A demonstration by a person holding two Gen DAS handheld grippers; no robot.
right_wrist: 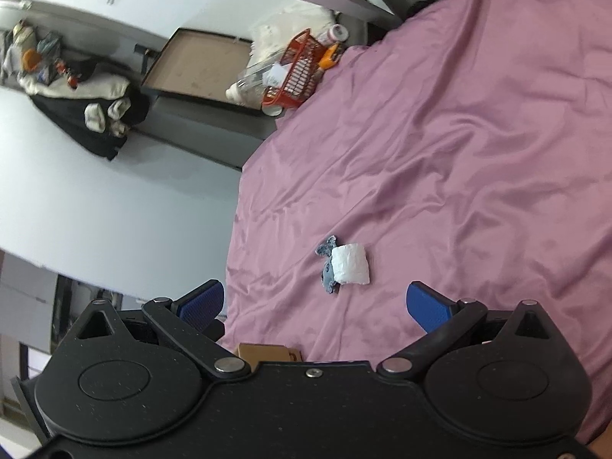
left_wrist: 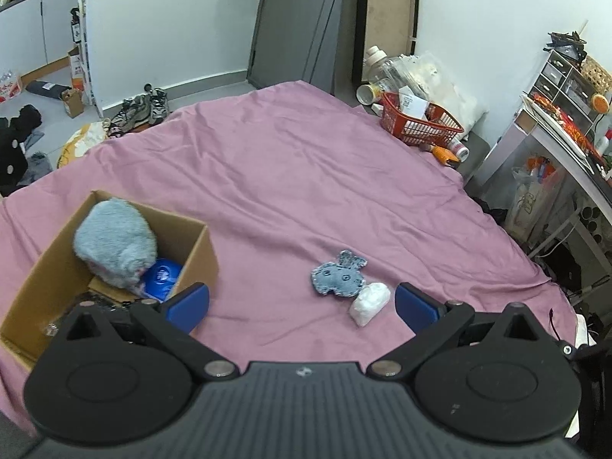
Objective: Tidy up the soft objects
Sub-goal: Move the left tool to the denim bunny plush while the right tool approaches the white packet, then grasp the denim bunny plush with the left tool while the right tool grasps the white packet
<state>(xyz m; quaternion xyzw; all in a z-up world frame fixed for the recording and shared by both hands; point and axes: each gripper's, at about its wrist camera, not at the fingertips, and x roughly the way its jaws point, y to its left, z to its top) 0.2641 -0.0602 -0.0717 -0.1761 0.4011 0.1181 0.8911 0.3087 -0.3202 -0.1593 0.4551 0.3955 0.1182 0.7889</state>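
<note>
Both grippers, left [left_wrist: 302,302] and right [right_wrist: 315,302], have fingers wide apart, holding nothing. A blue toy [left_wrist: 338,275] and white wad [left_wrist: 369,302] touch mid-frame; the box [left_wrist: 199,246] sits lower left.

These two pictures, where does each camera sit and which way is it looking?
Left wrist view: sits on the left tongs, looking down across the pink bedsheet at a cardboard box holding a grey plush toy; both blue pads show, open.
Right wrist view: sits on the right tongs, rolled sideways, facing the sheet and wall; its open pads show.
Shared: blue felt toy, white soft bundle, red basket.
</note>
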